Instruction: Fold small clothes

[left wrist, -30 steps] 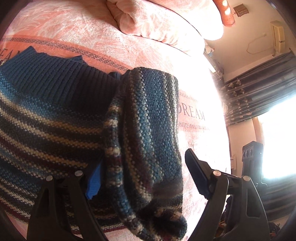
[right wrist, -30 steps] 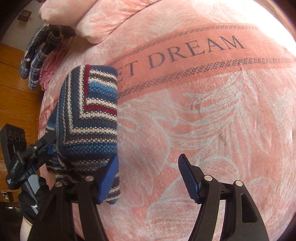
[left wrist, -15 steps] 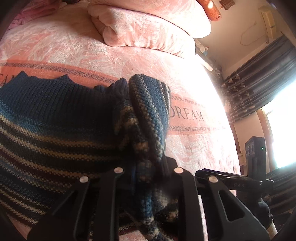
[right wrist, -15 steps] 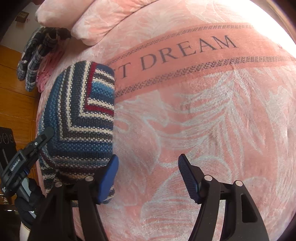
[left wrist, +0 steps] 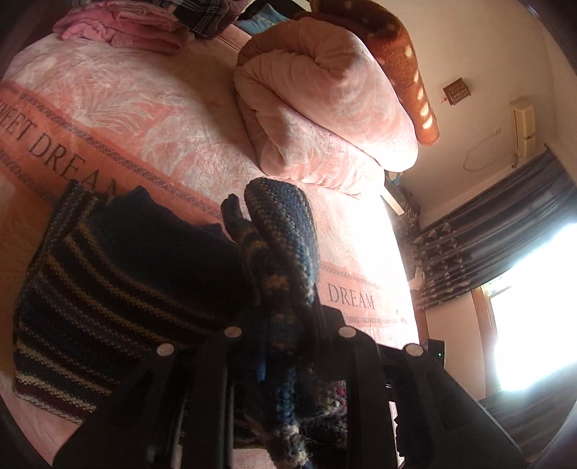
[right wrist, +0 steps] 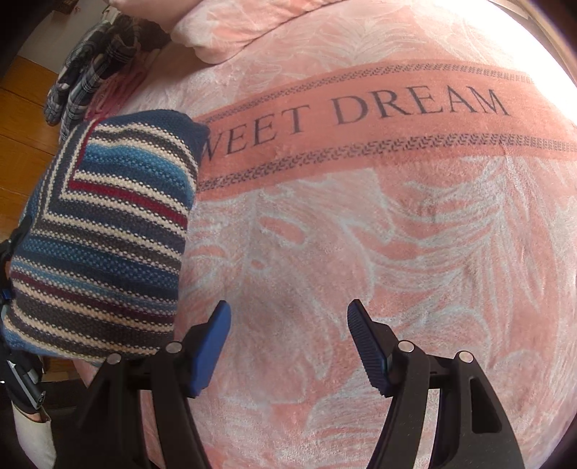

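A small striped knit sweater [left wrist: 119, 288], navy with cream, blue and dark red bands, lies on the pink bed. My left gripper [left wrist: 285, 335] is shut on a bunched fold of the sweater, which rises as a hump between its fingers. In the right wrist view the sweater [right wrist: 104, 231] sits at the left as a folded block, lifted at its near edge. My right gripper [right wrist: 288, 342] hovers open over bare blanket to the right of the sweater, with nothing between its blue pads [right wrist: 211, 346].
The pink blanket [right wrist: 360, 223] with "SWEET DREAM" lettering covers the bed. A rolled pink quilt [left wrist: 324, 97] and folded pink clothes [left wrist: 122, 29] lie at the head. Plaid clothes [right wrist: 86, 72] lie at the far left, wooden floor beyond. Curtains and a bright window [left wrist: 533, 310] are at right.
My left gripper closed on the sweater's fold and lifted it, tilting upward toward the head of the bed. The right gripper stayed open and drew slightly away from the sweater.
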